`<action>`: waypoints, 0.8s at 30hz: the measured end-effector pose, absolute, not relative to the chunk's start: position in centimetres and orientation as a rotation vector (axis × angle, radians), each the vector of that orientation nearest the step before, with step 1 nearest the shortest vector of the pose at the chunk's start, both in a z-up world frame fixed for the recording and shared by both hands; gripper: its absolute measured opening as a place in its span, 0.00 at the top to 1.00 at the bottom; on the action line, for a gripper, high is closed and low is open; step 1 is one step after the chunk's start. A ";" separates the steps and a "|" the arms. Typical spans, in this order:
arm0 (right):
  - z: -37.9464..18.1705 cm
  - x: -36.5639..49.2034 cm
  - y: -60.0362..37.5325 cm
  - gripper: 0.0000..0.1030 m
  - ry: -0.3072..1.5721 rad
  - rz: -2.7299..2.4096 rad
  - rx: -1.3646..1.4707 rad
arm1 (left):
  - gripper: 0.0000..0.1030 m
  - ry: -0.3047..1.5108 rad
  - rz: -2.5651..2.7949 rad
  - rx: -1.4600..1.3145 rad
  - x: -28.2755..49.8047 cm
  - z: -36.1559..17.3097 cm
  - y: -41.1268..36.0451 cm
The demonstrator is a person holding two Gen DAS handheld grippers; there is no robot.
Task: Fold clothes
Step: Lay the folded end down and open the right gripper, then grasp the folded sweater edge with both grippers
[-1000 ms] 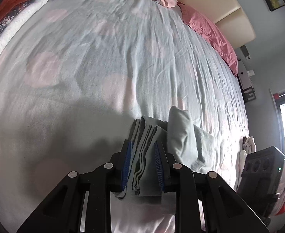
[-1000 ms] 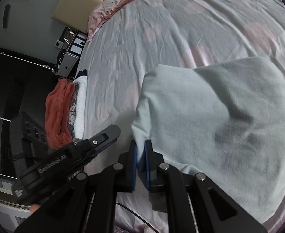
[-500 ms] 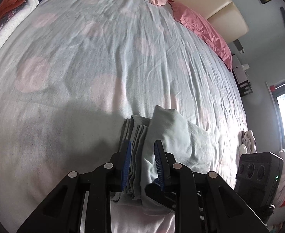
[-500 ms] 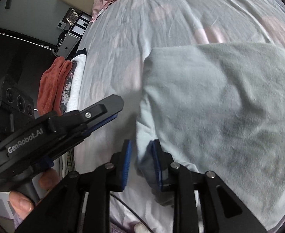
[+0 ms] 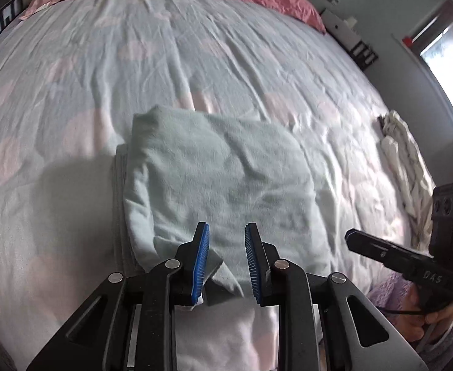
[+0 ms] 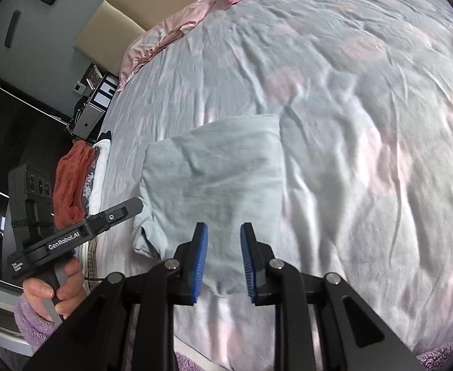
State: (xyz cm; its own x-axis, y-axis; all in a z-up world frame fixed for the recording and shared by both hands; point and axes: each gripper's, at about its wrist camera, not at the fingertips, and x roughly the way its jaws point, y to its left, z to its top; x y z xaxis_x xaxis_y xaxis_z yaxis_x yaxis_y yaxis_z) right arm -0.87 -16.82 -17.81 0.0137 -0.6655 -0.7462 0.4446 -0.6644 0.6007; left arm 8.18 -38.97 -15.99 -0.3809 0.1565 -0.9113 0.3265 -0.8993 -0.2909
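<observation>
The pale mint-green soft fabric garment (image 5: pixel 220 182) lies on the bed (image 5: pixel 257 61), near its foot edge, folded into a roughly square bundle with several layered edges showing along its left side. The left gripper (image 5: pixel 226 255) hovers over the bundle's near edge with its blue-padded fingers (image 5: pixel 202 256) moderately apart, holding nothing, though a loose grey flap of the garment lies just under them. The right gripper (image 6: pixel 223 255) sits likewise over the near edge, fingers (image 6: pixel 200 255) parted and empty.

The bundle looks folded already, so this fits either a release just after a fold or a pause before another fold or a lift. Whichever it is, good handling means keeping the stacked layers aligned: any grasp should take all the layers at the near edge together, with both grippers level, so the top fold does not slide. Near the bed's left edge rests a stack of folded rust-orange, patterned and white clothes (image 6: pixel 78 182); a crumpled white cloth (image 5: pixel 402 160) lies at the right edge.
</observation>
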 end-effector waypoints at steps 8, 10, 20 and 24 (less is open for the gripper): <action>-21.7 0.0 -16.3 0.79 -0.220 -1.702 1.544 | 0.76 0.514 -2.188 1.771 9.3 -18.5 -40.0; -22.6 0.0 -16.7 0.79 -0.204 -1.693 1.554 | 0.76 0.482 -2.163 1.772 9.2 -19.0 -40.1; -23.8 0.6 -16.7 0.82 -0.156 -1.704 1.569 | 0.77 0.478 -2.125 1.735 10.1 -18.8 -40.9; -23.1 0.9 -15.0 0.78 -0.178 -1.763 1.578 | 0.75 0.545 -2.163 1.564 12.3 -16.0 -42.4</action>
State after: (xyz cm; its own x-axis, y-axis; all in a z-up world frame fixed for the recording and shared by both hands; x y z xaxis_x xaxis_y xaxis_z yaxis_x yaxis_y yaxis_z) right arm 0.90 -14.99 -23.09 0.0413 -0.6027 -0.7969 0.4310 -0.7088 0.5584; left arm 12.33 -42.44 -16.03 -0.2831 -0.1018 -0.9537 0.5415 -0.8377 -0.0713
